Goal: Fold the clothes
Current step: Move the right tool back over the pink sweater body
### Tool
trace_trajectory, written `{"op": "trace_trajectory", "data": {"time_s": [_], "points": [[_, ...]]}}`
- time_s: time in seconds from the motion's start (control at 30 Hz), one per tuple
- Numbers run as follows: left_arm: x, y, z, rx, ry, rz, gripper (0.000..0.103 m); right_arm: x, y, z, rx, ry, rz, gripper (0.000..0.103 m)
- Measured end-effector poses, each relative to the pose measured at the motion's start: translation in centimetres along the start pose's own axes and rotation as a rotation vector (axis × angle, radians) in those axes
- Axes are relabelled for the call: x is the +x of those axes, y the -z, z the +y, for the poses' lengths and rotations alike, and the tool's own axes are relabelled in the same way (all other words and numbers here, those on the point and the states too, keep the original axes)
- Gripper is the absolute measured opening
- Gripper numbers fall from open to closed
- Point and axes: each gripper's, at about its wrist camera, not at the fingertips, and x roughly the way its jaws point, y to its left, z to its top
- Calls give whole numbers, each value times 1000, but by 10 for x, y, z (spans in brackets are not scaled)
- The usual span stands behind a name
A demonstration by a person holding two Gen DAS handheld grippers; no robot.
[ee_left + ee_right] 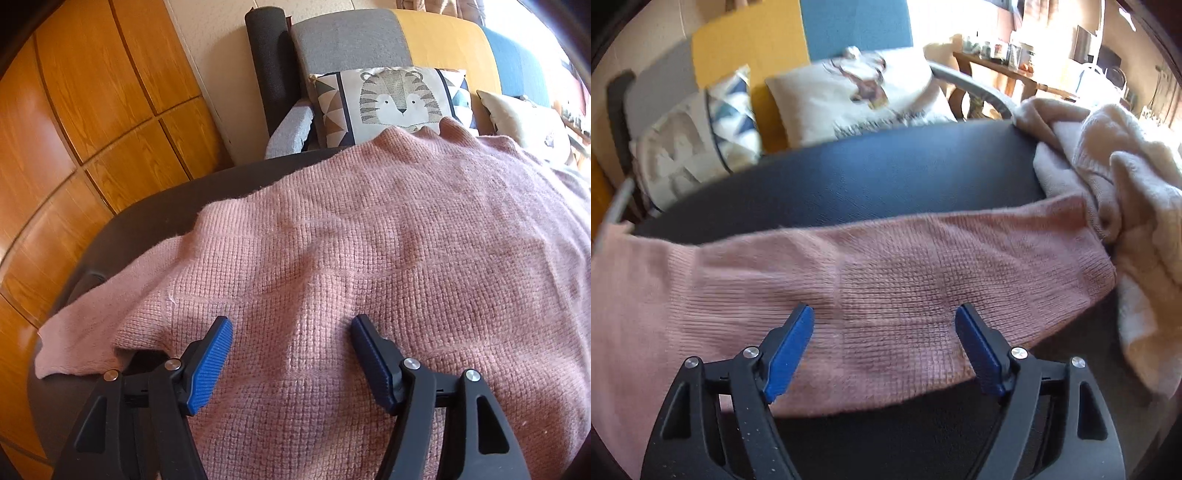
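Pink knit sweater (369,240) spread flat on dark table (155,214), filling frame centre. Left gripper (291,325) over its body, fingers apart, empty. Right gripper (884,314) over the sleeve (886,273), fingers apart. Cream garments (1108,177) upper right.

Ahead of the left tool (291,326), the pink knitted sweater (388,229) lies low and flat, so passage over it toward 12 o'clock is clear. At 10 o'clock a bare strip of the dark round table (155,210) is free. Past the far rim, the tiger-print cushion (391,99) blocks. For the right tool (884,315), bare table (879,177) opens at 12 o'clock; at 2 o'clock a heap of cream fabric (1123,184), perhaps several garments, stands in the way.
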Motion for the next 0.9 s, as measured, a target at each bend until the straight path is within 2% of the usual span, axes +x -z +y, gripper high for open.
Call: {"op": "trace_trajectory", "data": {"time_s": [0.1, 0.17, 0.33, 0.4, 0.47, 0.5, 0.6, 0.63, 0.67, 0.7, 0.8, 0.87, 0.9], "points": [[-23, 16, -1, 30, 50, -19, 68, -39, 15, 40, -47, -177, -49, 82], [-38, 27, -2, 50, 84, -31, 68, -60, 35, 70, -108, -286, -44, 82], [-76, 54, -3, 99, 167, -63, 68, -115, 116, 137, -286, -532, 70, 82], [-91, 64, -4, 119, 201, -76, 68, -125, 149, 144, -335, -596, 119, 82], [-106, 75, -4, 139, 234, -88, 68, -136, 183, 143, -388, -621, 177, 82], [-113, 81, -5, 153, 243, -94, 68, -139, 194, 136, -414, -578, 178, 82], [-120, 104, -1, 187, 206, -97, 68, -150, 213, 98, -460, -394, 139, 82], [-122, 111, 1, 190, 196, -96, 68, -155, 214, 81, -451, -358, 130, 82], [-123, 117, 4, 187, 190, -94, 68, -163, 216, 65, -439, -359, 131, 82], [-123, 122, 9, 158, 197, -84, 68, -169, 219, 55, -422, -393, 137, 82], [-121, 133, 24, 65, 215, -56, 68, -179, 232, 41, -284, -568, 178, 78], [-122, 138, 35, -2, 215, -43, 68, -169, 247, 48, -193, -663, 247, 56], [-124, 141, 41, -34, 212, -36, 68, -166, 253, 52, -178, -673, 267, 52]]}}
